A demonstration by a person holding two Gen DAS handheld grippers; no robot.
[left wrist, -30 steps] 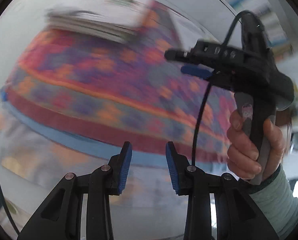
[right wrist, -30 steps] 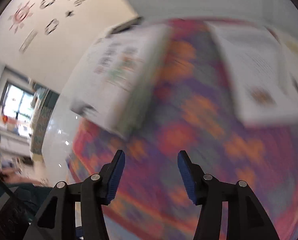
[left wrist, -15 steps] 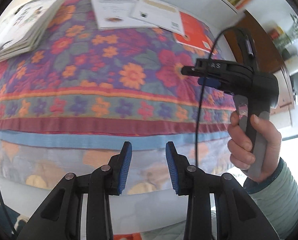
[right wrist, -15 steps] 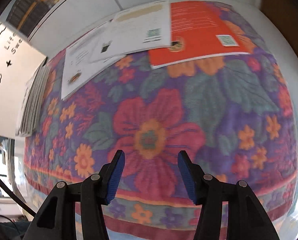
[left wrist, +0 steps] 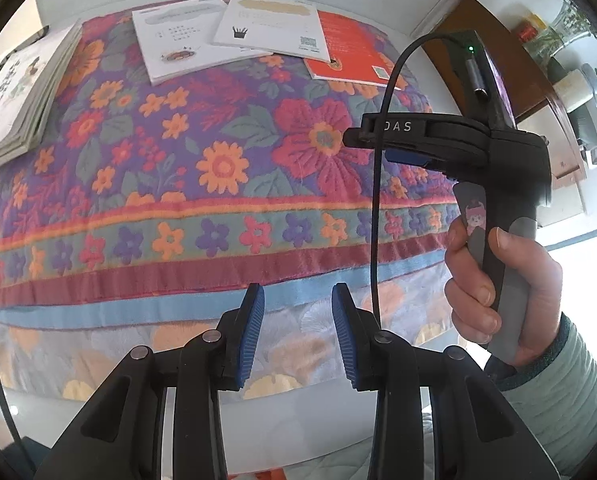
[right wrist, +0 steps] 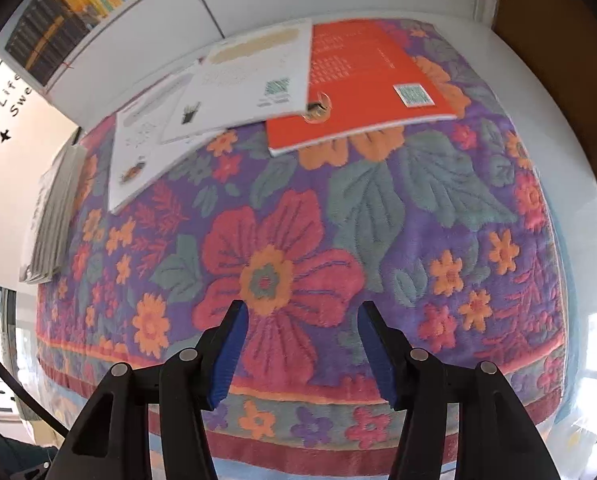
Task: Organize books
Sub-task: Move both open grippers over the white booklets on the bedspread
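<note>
A: While the left wrist view is up, go. Tool?

B: Left gripper (left wrist: 298, 334), black with blue ribbed pads, jaws a narrow gap apart and empty, hanging over the near edge of the flowered purple, red and orange cloth (left wrist: 202, 184). To its right, a hand (left wrist: 494, 284) in a pale green sleeve (left wrist: 558, 392) grips the handle of the black right gripper (left wrist: 408, 156), seen side-on above the cloth.

A: Books?

B: Far edge of the cloth: white paperback with a small picture (left wrist: 178, 50), white paperback with a tan band (left wrist: 272, 26) overlapping it, and an orange-red paperback (left wrist: 356, 52) partly under that one. Stack of thin grey-edged books (left wrist: 16, 92) at far left, well apart from both tools.

A: Right wrist view?

B: Right gripper (right wrist: 302, 350), jaws moderately apart, nothing between, over a big red flower. The orange-red paperback (right wrist: 370, 80) lies at the far side, the tan-band white one (right wrist: 250, 84) overlapping its left edge, the other white one (right wrist: 138, 156) left of that, the stack (right wrist: 54, 216) at the left edge. Shelved book spines (right wrist: 70, 4) show upper left.
</note>
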